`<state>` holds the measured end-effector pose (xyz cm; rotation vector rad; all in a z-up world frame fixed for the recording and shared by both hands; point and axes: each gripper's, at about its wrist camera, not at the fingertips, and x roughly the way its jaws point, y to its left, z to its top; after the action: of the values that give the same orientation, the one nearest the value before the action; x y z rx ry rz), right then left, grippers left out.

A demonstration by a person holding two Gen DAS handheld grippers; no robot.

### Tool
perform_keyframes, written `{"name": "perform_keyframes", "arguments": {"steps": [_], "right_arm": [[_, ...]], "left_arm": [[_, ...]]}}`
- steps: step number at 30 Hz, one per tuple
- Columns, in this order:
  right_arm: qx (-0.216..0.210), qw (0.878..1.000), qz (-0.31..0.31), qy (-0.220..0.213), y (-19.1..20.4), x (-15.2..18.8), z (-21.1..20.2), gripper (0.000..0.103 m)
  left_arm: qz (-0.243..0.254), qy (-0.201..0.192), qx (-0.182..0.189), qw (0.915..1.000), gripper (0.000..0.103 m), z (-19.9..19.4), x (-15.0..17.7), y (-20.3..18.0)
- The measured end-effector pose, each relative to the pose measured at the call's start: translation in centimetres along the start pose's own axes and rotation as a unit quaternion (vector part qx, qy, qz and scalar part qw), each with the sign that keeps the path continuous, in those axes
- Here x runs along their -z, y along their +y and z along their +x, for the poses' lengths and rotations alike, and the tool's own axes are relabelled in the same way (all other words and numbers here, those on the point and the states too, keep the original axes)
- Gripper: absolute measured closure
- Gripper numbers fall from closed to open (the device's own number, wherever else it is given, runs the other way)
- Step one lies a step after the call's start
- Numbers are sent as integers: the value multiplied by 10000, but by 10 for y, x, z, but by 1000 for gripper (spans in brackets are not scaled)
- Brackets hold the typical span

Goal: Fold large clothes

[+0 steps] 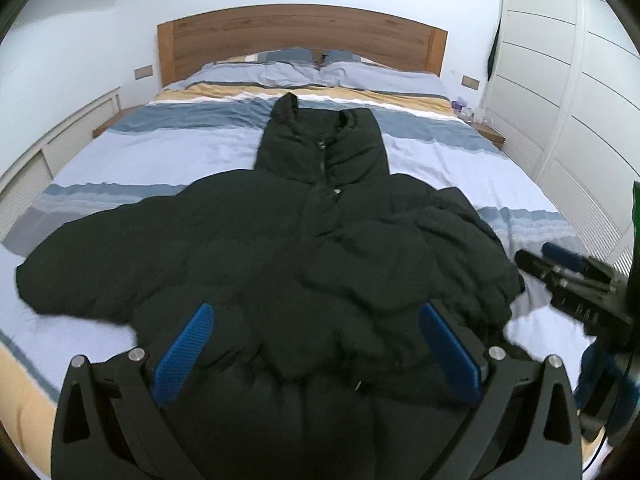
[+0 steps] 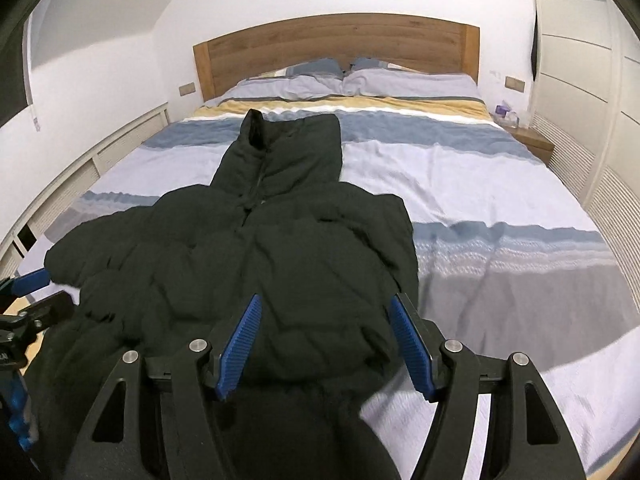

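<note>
Left gripper [image 1: 316, 328] is spread wide over the jacket's [image 1: 280, 240] near hem; right gripper [image 2: 326, 320] is spread too, over the jacket's right side. Jacket lies front-up on the bed [image 2: 500, 184], hood toward the headboard [image 2: 340, 44].

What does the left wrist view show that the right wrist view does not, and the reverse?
Left view only: the jacket's left sleeve spread flat on the bed, and the right claw seen from the side.

Right view only: the window on the far left wall, and the left claw at the frame's left edge.

Both: the black jacket, hood toward the wooden headboard, on the striped duvet, both claws open.
</note>
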<state>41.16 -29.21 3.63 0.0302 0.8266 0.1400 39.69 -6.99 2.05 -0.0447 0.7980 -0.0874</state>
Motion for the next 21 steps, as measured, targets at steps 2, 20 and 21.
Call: {"name": "perform_keyframes", "arguments": {"steps": [2,20,21], "right_arm": [[-33,10000,25,15,0,-3,12,37],[-211,9979,-75,612,-6,49,94,34],[-207,9978,-41,626,-8,50,91,34]], "left_arm": [[-61,33,77,9999,0,18,-6,-7],[-2,794,-341,9963,0,124,49,2],[-22,835,-340,9959,0,122,50,4]]}}
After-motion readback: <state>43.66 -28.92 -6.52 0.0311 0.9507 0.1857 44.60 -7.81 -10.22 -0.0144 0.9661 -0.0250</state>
